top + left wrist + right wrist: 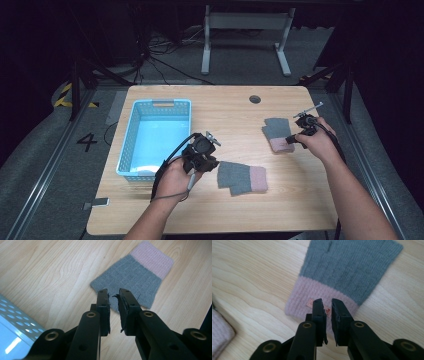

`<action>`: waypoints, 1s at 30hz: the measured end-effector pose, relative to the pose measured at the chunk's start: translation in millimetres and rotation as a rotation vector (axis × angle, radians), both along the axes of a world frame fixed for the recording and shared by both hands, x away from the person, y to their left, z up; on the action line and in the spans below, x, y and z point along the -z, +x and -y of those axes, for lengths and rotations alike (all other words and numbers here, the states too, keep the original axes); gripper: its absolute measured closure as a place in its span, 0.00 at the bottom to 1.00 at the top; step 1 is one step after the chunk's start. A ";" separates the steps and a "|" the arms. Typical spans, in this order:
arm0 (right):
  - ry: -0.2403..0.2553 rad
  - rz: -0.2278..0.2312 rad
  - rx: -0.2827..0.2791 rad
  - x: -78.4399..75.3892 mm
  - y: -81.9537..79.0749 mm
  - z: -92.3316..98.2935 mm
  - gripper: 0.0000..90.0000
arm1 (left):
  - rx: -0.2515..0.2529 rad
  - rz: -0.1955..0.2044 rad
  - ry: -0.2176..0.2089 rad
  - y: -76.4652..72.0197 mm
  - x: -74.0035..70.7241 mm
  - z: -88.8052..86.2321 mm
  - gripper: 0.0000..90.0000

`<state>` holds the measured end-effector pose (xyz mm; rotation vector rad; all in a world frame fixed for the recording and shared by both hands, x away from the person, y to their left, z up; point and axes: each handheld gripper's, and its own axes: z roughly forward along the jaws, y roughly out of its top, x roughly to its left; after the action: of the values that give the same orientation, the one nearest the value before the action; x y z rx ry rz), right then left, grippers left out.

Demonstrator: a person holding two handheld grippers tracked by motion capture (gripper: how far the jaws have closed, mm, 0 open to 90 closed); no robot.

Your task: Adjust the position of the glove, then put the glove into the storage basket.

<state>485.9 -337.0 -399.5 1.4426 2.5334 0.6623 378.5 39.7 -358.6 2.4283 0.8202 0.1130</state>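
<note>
Two knitted grey mitts with pink cuffs lie flat on the wooden table [225, 210]. The near mitt [242, 177] [135, 277] lies just right of my left gripper [215, 163] [113, 293], whose jaws stand a narrow gap apart over its grey corner, pinching nothing. The far mitt [277, 134] [347, 267] lies at the right. My right gripper [289, 140] [327, 302] hovers over its pink cuff [307, 298] near a small orange label, jaws slightly apart and empty.
A light blue plastic basket [162, 103] [15, 322] stands empty at the table's left, close beside my left hand. A round cable hole [255, 99] sits near the far edge. The near mitt's pink cuff [219, 330] shows at the lower left of the right gripper view.
</note>
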 end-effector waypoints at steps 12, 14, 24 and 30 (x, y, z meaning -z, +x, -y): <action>0.017 -0.010 0.074 -11.7 17.5 -14.2 0.79 | -0.013 0.001 0.003 -2.2 0.0 -4.5 0.87; 0.019 -0.016 0.086 -10.7 22.2 -16.1 0.78 | -0.018 0.002 -0.001 -2.9 -0.4 -6.5 0.87; 0.007 -0.041 0.162 1.4 44.8 -22.9 0.71 | -0.038 0.000 0.000 -5.1 0.1 -14.7 0.87; -0.026 -0.056 0.200 12.0 50.9 -25.1 0.66 | -0.039 0.001 -0.001 -6.4 0.1 -16.4 0.86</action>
<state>536.8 -311.9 -411.5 1.6987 2.3842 0.5612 372.1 56.1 -358.7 2.4121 0.8669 0.1282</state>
